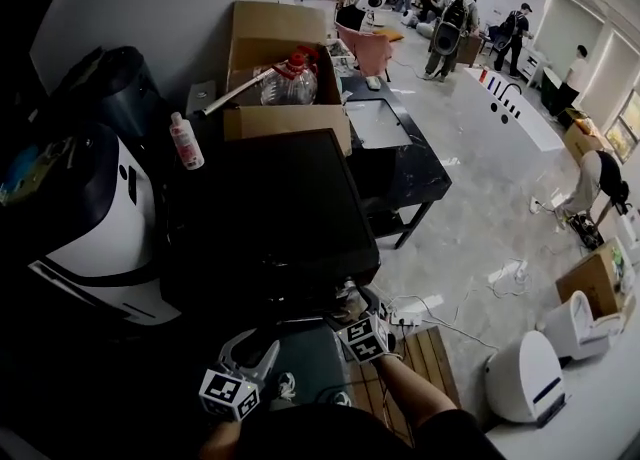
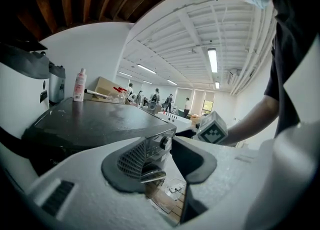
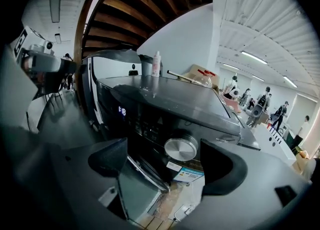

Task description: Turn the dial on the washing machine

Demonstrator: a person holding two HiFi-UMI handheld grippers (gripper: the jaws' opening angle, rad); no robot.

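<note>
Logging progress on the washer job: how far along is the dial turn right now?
Done: the right claw is lined up on the silver dial of the washing machine, jaws apart on either side, not touching it. In hand: only this approach; nothing is gripped. The left claw is open too, beside the machine's corner. Still to do: close on the dial and turn it.
</note>
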